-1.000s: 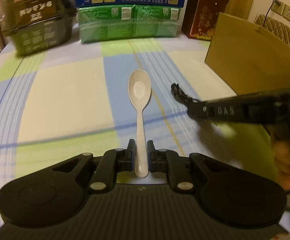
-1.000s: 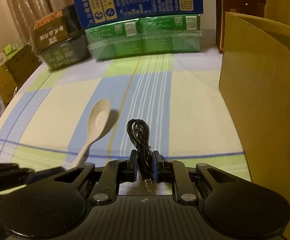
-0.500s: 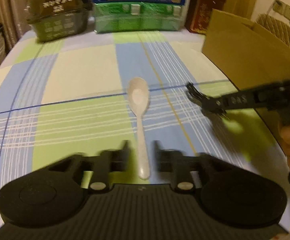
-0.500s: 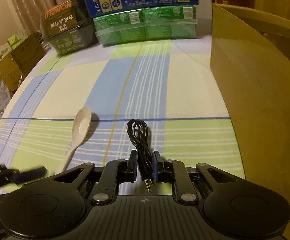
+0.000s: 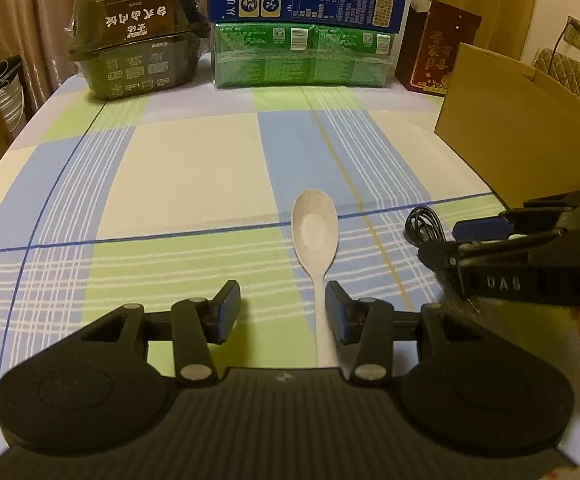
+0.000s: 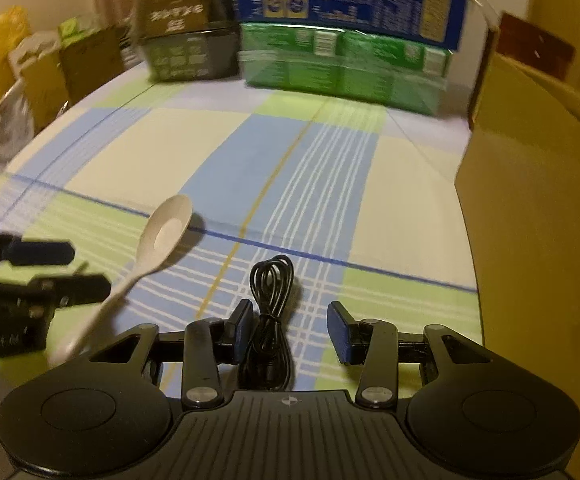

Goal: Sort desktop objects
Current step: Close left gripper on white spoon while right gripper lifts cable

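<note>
Spoon (image 5: 314, 240) lies between the opening left tongs (image 5: 282, 308).

Table covered by a checked cloth (image 5: 194, 184) in blue, green and cream. On it, near side: white spoon (image 5: 314, 232), bowl up, handle toward the camera; coiled black cable (image 6: 270, 308) just beside it, apart from it. Far edge: dark food box (image 5: 138, 60), green carton pack (image 5: 301, 58) with a blue carton on top, red box (image 5: 437, 56). Right side: brown cardboard box (image 5: 505, 136), standing on the cloth
</note>
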Tool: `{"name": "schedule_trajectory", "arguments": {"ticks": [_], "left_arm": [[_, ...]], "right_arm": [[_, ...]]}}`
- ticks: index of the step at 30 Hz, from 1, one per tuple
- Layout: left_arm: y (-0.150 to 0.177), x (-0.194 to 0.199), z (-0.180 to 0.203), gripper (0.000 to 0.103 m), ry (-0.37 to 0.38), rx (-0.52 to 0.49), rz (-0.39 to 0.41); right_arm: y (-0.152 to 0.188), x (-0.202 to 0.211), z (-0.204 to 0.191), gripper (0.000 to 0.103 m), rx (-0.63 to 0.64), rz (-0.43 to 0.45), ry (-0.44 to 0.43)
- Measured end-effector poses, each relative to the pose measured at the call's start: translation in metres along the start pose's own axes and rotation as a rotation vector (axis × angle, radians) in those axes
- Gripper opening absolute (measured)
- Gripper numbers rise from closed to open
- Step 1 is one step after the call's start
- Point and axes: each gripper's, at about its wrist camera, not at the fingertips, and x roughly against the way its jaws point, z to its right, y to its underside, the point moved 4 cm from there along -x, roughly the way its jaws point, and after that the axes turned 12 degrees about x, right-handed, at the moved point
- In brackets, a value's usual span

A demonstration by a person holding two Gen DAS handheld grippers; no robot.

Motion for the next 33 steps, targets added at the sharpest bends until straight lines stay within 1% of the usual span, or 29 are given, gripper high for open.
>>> {"name": "schedule_trajectory", "arguments": {"ticks": [2, 3, 4, 7, 12, 14, 20, 23, 26, 27, 33], "left_arm": [[-0.002, -0.002, 0.003, 0.041, 0.007, -0.009, 0.011], [-0.003, -0.003, 0.005, 0.042, 0.012, -0.014, 0.019], [-0.004, -0.004, 0.007, 0.042, 0.017, -0.021, 0.025], [-0.007, -0.011, 0.012, 0.042, 0.03, -0.034, 0.041], [-0.014, -0.026, 0.021, 0.042, 0.051, -0.063, 0.048], [-0.017, -0.032, 0.024, 0.042, 0.047, -0.077, 0.055], [-0.022, -0.047, 0.028, 0.037, 0.043, -0.074, 0.061], [-0.022, -0.05, 0.031, 0.035, 0.03, -0.093, 0.065], [-0.02, -0.05, 0.032, 0.031, 0.027, -0.099, 0.069], [-0.02, -0.05, 0.032, 0.028, 0.022, -0.101, 0.07], [-0.02, -0.047, 0.031, 0.027, 0.02, -0.086, 0.06]], "right_arm": [[-0.002, -0.001, 0.0, 0.028, -0.001, -0.003, -0.002], [-0.003, -0.001, 0.0, 0.011, 0.0, -0.005, -0.001], [-0.004, -0.002, 0.0, 0.01, -0.005, -0.01, 0.003], [-0.005, -0.002, 0.004, 0.01, -0.041, -0.013, -0.003], [-0.007, 0.002, 0.015, 0.01, -0.086, 0.001, 0.018], [-0.008, 0.003, 0.018, 0.01, -0.104, 0.005, 0.018], [-0.01, 0.003, 0.019, 0.01, -0.118, 0.003, 0.013], [-0.011, 0.002, 0.02, 0.01, -0.127, 0.004, 0.013], [-0.011, 0.001, 0.02, 0.01, -0.134, 0.004, 0.013], [-0.011, 0.001, 0.021, 0.01, -0.134, 0.004, 0.014], [-0.012, 0.003, 0.021, 0.01, -0.146, 0.015, 0.012]]}}
